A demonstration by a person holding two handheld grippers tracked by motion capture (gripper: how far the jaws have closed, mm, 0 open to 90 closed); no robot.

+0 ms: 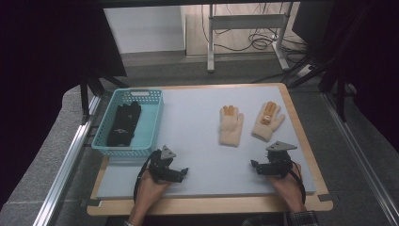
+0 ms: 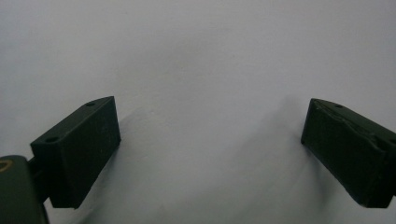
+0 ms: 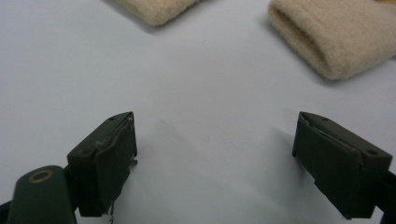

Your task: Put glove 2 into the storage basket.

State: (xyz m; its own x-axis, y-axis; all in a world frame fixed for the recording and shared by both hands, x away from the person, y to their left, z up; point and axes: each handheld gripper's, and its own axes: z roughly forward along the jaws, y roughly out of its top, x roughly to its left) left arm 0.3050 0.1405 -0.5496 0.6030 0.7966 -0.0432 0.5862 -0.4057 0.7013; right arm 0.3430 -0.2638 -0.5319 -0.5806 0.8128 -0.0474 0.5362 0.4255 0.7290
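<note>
Two beige knit gloves lie flat on the grey mat, each with orange patches: the left glove and the right glove. Their cuffs, one cuff and the other cuff, reach into the top of the right gripper view. My right gripper rests low over the mat just short of them, open with nothing between its jaws. My left gripper sits near the mat's front left, open over bare mat.
A teal plastic basket stands at the mat's left edge with a black glove pair inside. The mat lies on a wooden board. A metal rail runs along the left. A desk frame with cables stands beyond.
</note>
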